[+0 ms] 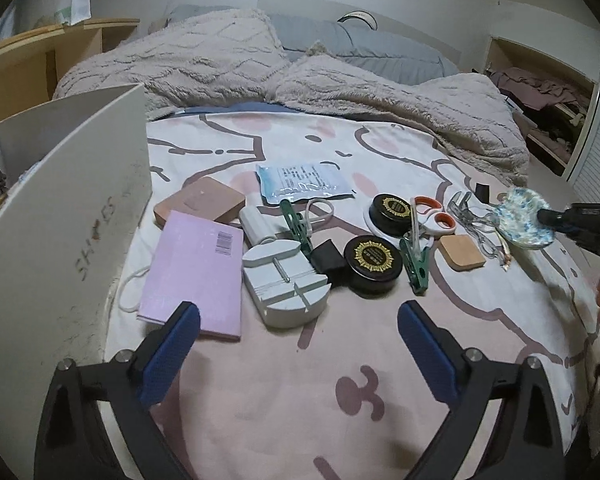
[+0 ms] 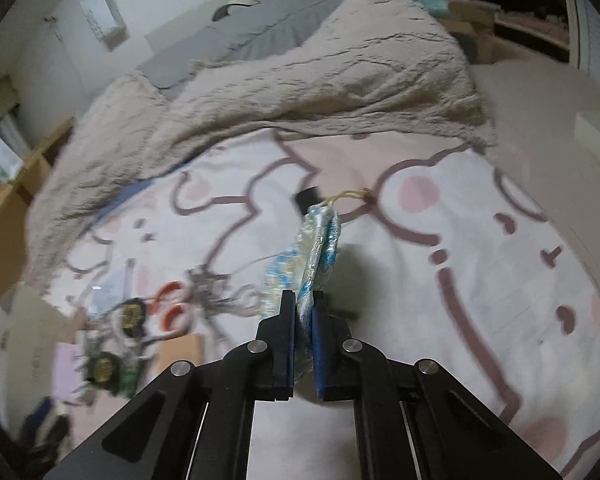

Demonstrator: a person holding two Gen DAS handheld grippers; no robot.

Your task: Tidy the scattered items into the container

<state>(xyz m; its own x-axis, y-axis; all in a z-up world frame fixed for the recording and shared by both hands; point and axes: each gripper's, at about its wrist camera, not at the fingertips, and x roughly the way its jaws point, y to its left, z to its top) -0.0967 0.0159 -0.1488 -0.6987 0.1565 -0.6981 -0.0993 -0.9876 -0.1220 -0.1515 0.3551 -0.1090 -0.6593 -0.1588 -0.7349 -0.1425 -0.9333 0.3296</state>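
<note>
Blue-patterned pouch (image 2: 316, 248) is pinched in the right gripper (image 2: 303, 340), off the bed (image 2: 440, 280). Left gripper (image 1: 298, 344) hangs wide open, empty.

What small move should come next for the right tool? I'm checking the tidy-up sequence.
Probably carry the blue-patterned pouch across toward the white box. The right tool is already shut on the pouch and has it clear of the bed cover, while the box stands open on the far left beyond the scattered clutter. Nothing else needs doing before the transfer.
</note>
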